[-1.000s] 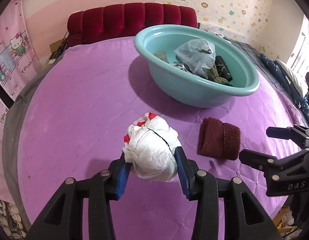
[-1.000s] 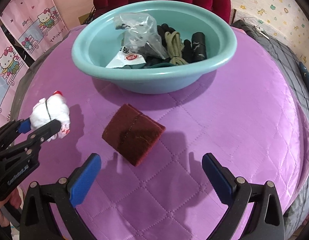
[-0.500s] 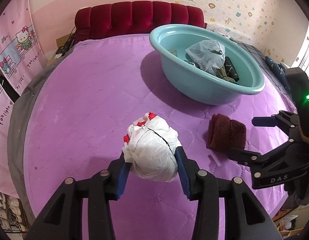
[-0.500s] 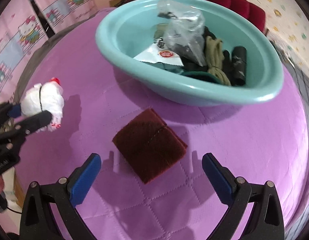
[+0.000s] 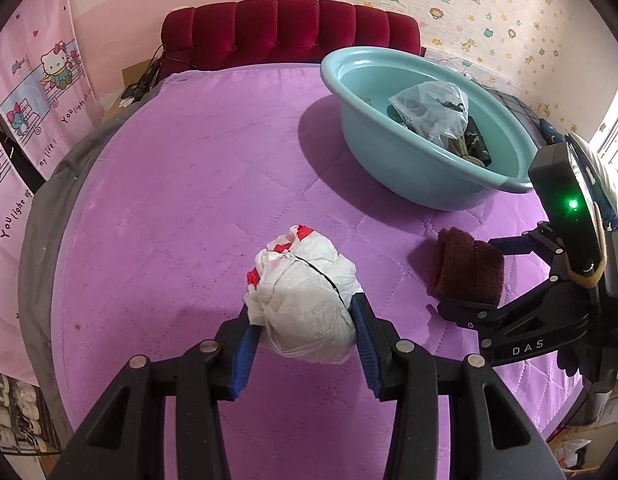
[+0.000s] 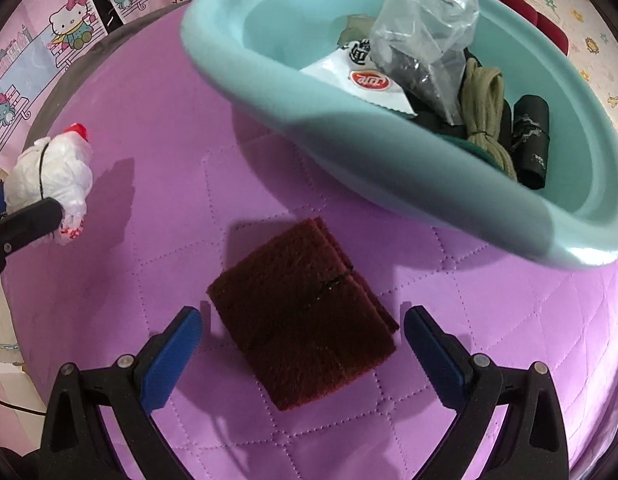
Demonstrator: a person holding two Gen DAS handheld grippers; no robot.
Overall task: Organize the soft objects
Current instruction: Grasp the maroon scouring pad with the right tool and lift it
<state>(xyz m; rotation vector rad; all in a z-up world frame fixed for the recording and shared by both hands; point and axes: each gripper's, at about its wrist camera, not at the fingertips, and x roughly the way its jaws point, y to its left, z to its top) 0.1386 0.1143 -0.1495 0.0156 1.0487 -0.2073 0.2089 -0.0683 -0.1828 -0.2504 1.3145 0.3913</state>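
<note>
Two claws over a purple quilted bed point(image 5: 197, 200). Left claw point(image 5: 305, 320) clamped on a white plastic-bag bundle point(image 5: 305, 300) with red print and a black band, held above the quilt. Right claw point(image 6: 303, 340) spread wide, holding nothing, blue pads either side of a folded dark-red cloth point(image 6: 305, 312) lying flat on the quilt just in front of a teal basin point(image 6: 389, 172). Basin loaded with soft things: clear plastic bag point(image 6: 425, 32) of dark bits on top, white packet point(image 6: 361, 84) with a red oval logo beneath it, coiled olive cord point(image 6: 485, 104), black rolled fabric point(image 6: 531, 140) against the right wall, something dark green lower down, not told apart. Red tufted headboard point(image 5: 289, 32) behind.
</note>
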